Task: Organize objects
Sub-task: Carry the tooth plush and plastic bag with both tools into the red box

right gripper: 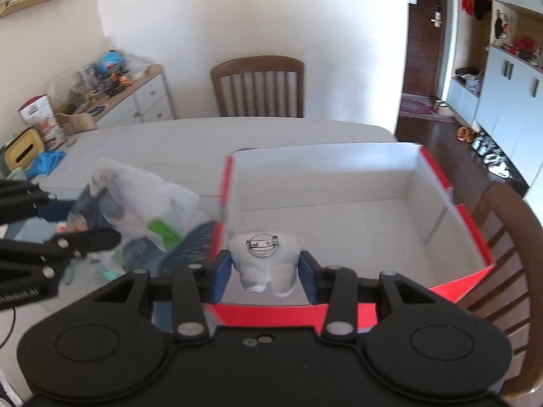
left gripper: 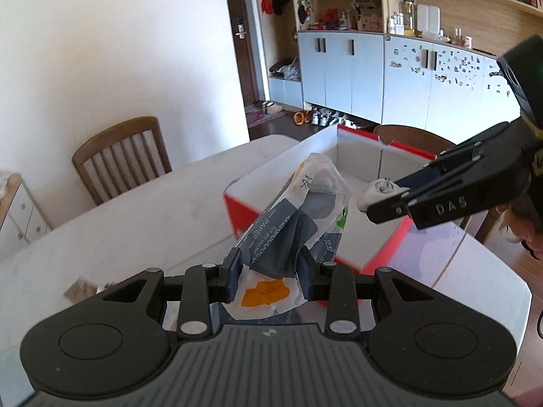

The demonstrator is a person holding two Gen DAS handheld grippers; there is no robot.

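Note:
My left gripper (left gripper: 269,271) is shut on a tissue pack (left gripper: 298,210) in grey, white and orange plastic wrap, lifted above the table near the left wall of an open red box (left gripper: 383,254) with a white inside. My right gripper (right gripper: 266,274) is shut on a small white tooth-shaped plush toy (right gripper: 266,261) with a metal pin on its back, held over the box's (right gripper: 475,230) near edge. In the left wrist view the right gripper (left gripper: 383,203) reaches in from the right, the white toy (left gripper: 376,190) at its tip. The right wrist view shows the left gripper (right gripper: 91,227) and tissue pack (right gripper: 142,203) at the left.
The box stands on a white table (left gripper: 135,217). Wooden chairs (right gripper: 258,84) stand at the far side and at the right (right gripper: 509,237). A blue cloth (right gripper: 47,162) and a yellow box (right gripper: 23,149) lie at the table's far left. A small furry item (left gripper: 81,290) lies below the left gripper.

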